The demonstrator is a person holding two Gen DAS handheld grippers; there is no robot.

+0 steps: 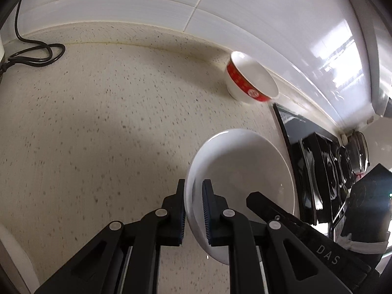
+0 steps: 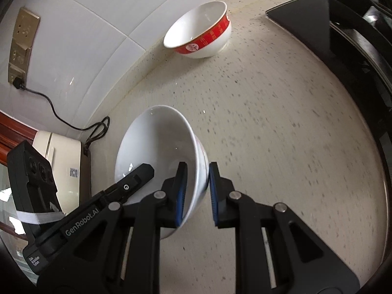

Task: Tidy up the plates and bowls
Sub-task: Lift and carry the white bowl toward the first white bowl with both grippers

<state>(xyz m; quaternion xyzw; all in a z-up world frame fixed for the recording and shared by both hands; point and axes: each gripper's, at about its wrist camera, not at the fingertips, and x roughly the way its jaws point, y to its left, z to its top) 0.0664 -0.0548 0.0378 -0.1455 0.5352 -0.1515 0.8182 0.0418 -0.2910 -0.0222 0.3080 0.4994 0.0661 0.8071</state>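
A plain white bowl (image 1: 245, 171) hangs tilted over the speckled countertop (image 1: 98, 122), held by both grippers. In the left wrist view my left gripper (image 1: 193, 208) is shut on its left rim, one pad inside and one outside. The right gripper's finger (image 1: 254, 197) reaches in at the opposite side. In the right wrist view my right gripper (image 2: 197, 191) is shut on the right wall of the white bowl (image 2: 156, 142), and the left gripper's finger (image 2: 142, 171) shows at its near left rim. A second bowl with a red band (image 1: 252, 83) (image 2: 201, 31) stands upright by the tiled wall.
A black glass stove (image 1: 318, 171) (image 2: 330, 24) borders the counter on the right. A black cable (image 1: 36, 54) (image 2: 61, 117) loops at the far left below a wall socket (image 2: 22, 36). A cream appliance (image 2: 63, 161) stands beside it.
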